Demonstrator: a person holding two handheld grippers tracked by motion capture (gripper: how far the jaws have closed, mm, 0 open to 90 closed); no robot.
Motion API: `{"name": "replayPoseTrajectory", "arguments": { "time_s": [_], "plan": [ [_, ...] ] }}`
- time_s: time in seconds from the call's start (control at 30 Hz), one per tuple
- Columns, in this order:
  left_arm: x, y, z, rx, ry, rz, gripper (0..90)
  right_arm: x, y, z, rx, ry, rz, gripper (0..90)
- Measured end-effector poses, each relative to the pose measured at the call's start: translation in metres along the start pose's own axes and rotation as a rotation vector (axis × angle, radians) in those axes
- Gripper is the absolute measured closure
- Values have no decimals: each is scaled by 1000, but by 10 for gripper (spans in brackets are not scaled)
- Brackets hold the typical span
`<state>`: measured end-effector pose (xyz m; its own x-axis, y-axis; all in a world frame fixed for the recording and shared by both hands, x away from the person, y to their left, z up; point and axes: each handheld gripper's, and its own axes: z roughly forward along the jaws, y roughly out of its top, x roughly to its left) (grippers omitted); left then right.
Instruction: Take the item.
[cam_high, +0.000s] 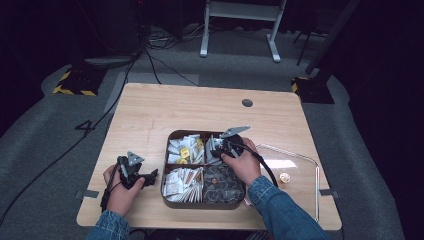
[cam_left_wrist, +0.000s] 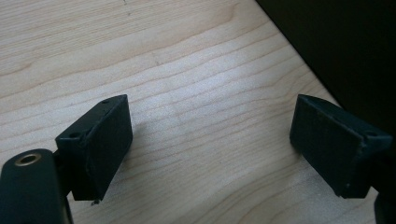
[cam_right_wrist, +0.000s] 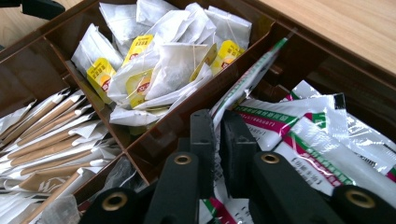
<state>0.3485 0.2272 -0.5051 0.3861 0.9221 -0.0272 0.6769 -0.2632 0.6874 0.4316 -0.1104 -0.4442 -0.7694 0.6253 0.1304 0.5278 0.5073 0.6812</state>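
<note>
Carrying everything, the wooden tabletop (cam_high: 150, 110) bears a brown four-compartment tray (cam_high: 202, 204) near the middle of its front edge, with a clear lid (cam_high: 300, 165) lying at its right. Resting near the tabletop's front left corner, the left hand-held gripper (cam_left_wrist: 210, 140) has its jaws wide apart over bare wood. Inside the tray's far right compartment, the right hand-held gripper (cam_right_wrist: 219, 140) is clamped on a long white sachet (cam_right_wrist: 247, 79) with green print that leans on the divider.
</note>
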Motion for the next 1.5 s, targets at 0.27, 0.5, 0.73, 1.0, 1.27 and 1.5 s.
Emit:
{"name": "replayPoseTrajectory", "arguments": {
  "time_s": [0.27, 0.5, 0.73, 1.0, 1.27, 1.5],
  "plan": [
    [0, 0, 0, 0, 0, 0, 135, 1, 1, -6, -25, -13, -6, 875],
    [0, 0, 0, 0, -1, 0, 136, 0, 3, -17, -57, -16, 11, 879],
    [0, 0, 0, 0, 0, 0, 135, 0, 4, -33, -109, 0, 34, 884],
    [0, 0, 0, 0, 0, 0, 135, 1, 10, -52, -157, 0, 26, 893],
    [0, 0, 0, 0, 0, 0, 135, -6, 14, -72, -200, -20, 35, 896],
    [0, 0, 0, 0, 0, 0, 135, -16, 15, -90, -230, -43, 46, 896]
  ]
}}
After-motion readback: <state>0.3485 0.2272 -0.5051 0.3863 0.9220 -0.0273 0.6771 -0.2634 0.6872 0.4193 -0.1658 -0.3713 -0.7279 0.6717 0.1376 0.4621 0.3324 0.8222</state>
